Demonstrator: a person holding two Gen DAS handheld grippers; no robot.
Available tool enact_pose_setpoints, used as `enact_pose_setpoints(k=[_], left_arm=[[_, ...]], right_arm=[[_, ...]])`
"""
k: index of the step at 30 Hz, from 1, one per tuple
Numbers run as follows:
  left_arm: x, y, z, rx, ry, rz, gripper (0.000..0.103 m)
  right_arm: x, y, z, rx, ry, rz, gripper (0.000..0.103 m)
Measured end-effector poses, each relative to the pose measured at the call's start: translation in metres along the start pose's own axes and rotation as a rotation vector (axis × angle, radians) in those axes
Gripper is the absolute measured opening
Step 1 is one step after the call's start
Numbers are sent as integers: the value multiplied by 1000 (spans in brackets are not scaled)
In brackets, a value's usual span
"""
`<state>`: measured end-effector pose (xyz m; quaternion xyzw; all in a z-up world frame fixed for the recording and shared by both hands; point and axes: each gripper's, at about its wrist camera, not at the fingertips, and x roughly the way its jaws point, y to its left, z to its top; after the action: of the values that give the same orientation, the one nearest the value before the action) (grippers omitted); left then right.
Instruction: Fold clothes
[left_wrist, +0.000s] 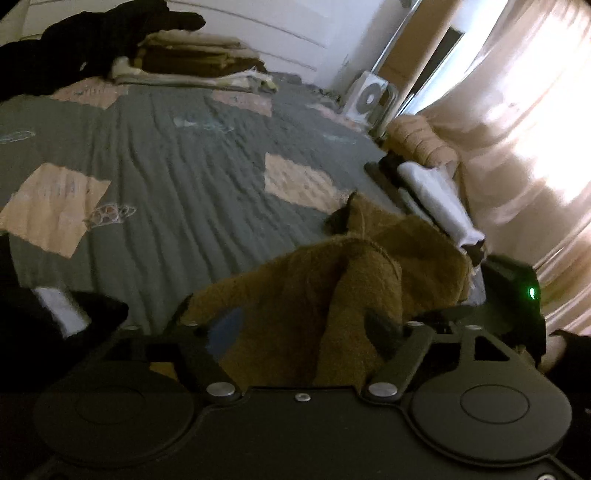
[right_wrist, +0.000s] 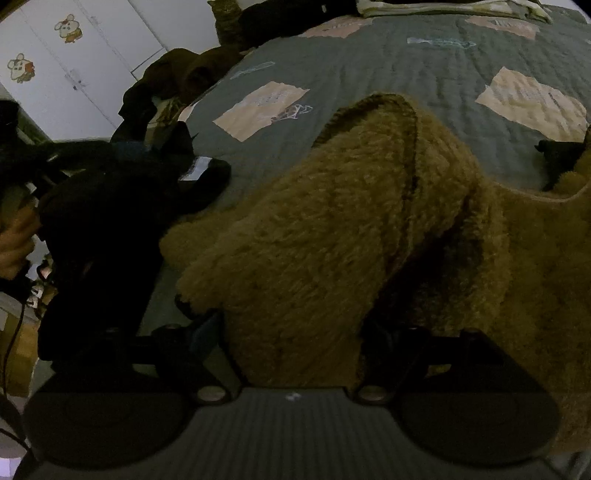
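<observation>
The left gripper (left_wrist: 291, 325) has the brown fleece garment (left_wrist: 332, 280) bunched between its two fingers, so it seems pinched on the cloth; the right gripper (right_wrist: 295, 325) also has a thick fold of the same fleece (right_wrist: 351, 236) between its fingers, and I judge it pinched too, though its fingertips are hidden by the pile. The garment lies at the near edge of the bed (left_wrist: 177, 162), lifted and crumpled between both grippers; the risk is that the bulky fleece slips out of one grip, or that a fold goes in crooked, because it hides the fingers. To the near left lies a black garment (right_wrist: 110, 206); a white roll (left_wrist: 436, 199) lies at the right edge; far left sits a stack of folded clothes (left_wrist: 192, 62) beside a dark pile (left_wrist: 92, 40); the middle of the bed is free.
</observation>
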<state>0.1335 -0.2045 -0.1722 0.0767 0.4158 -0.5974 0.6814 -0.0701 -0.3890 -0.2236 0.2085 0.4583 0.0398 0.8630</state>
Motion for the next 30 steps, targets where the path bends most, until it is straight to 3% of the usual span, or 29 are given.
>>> enact_pose_setpoints(k=[7, 12, 19, 27, 30], left_arm=[[31, -30, -32, 102, 88, -6, 82], [57, -47, -56, 169, 141, 9, 82], [80, -55, -79, 281, 155, 110, 81], [101, -69, -103, 514, 136, 239, 57], [97, -74, -115, 602, 130, 262, 57]], right_arm=[[-27, -5, 2, 13, -40, 11, 82], [-59, -25, 2, 27, -78, -44, 83], [-71, -48, 0, 51, -89, -102, 84], [-70, -44, -2, 43, -86, -94, 84], [-70, -44, -1, 38, -84, -91, 84]])
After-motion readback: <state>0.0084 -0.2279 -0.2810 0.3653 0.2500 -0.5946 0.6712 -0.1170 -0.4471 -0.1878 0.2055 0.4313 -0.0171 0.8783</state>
